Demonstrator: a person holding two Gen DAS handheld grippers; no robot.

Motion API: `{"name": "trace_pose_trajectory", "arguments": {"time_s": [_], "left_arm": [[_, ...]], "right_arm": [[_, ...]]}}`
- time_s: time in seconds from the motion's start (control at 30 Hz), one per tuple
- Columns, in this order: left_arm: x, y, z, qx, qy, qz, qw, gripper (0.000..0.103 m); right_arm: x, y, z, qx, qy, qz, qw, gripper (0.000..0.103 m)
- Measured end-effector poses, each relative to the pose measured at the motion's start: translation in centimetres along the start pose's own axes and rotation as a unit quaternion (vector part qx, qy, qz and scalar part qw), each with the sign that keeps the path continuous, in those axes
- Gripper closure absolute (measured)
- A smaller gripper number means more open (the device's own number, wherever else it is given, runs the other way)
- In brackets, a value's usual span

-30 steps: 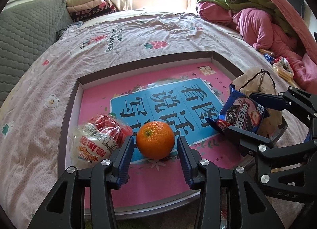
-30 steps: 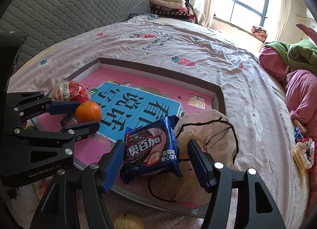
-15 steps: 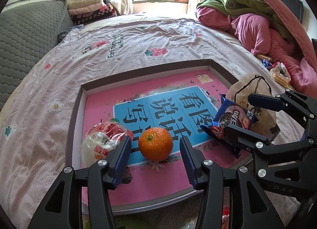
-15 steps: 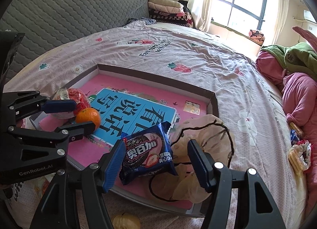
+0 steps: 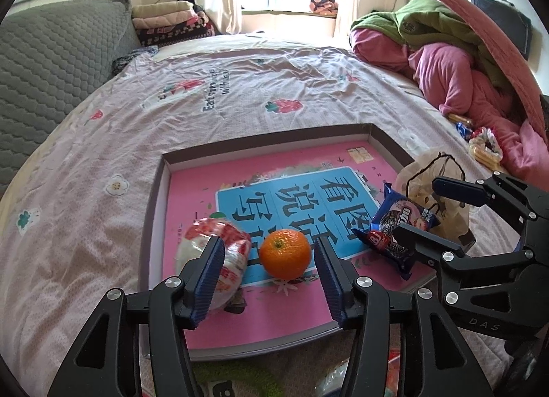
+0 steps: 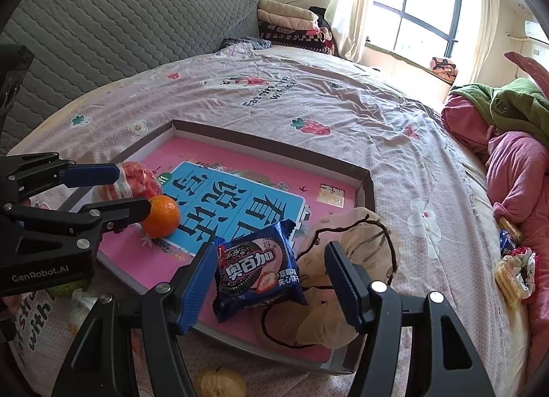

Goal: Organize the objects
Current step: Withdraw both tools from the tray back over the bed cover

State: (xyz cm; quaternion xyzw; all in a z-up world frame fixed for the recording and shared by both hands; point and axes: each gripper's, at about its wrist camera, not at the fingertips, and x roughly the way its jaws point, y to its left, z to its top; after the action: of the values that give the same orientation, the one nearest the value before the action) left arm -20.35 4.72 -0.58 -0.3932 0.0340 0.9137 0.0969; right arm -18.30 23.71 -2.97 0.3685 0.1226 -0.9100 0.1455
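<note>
A shallow pink tray (image 5: 274, 328) (image 6: 260, 143) lies on the bed. In it sit an orange (image 5: 285, 253) (image 6: 161, 215), a red-and-white snack bag (image 5: 214, 259) (image 6: 132, 179), a blue cookie pack (image 5: 398, 228) (image 6: 255, 271) and a beige drawstring pouch (image 5: 429, 173) (image 6: 346, 297). My left gripper (image 5: 269, 280) (image 6: 120, 187) is open, its fingers either side of the orange and a little behind it. My right gripper (image 6: 271, 288) (image 5: 422, 215) is open, above the cookie pack without touching it.
A heap of pink and green bedding (image 5: 456, 64) lies at the right. A grey quilted headboard (image 6: 120, 26) stands at the left. Snack packs (image 6: 514, 270) lie on the sheet at the right. A walnut (image 6: 219, 383) lies in front of the tray.
Both grippers have pulled back and up from the tray. The orange and the cookie pack now lie free on the tray, farther from the fingers.
</note>
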Motion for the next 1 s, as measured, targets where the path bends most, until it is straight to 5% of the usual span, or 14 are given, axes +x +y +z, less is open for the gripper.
{"name": "trace_pose_trajectory", "arguments": {"time_s": [1.0], "left_arm": [[-2.2,-0.7,-0.5,0.008,-0.026,0.020,0.9994,0.040]], "right_arm": [[-1.9,0.2,0.4,-0.002,-0.024,0.000,1.000,0.038]]}}
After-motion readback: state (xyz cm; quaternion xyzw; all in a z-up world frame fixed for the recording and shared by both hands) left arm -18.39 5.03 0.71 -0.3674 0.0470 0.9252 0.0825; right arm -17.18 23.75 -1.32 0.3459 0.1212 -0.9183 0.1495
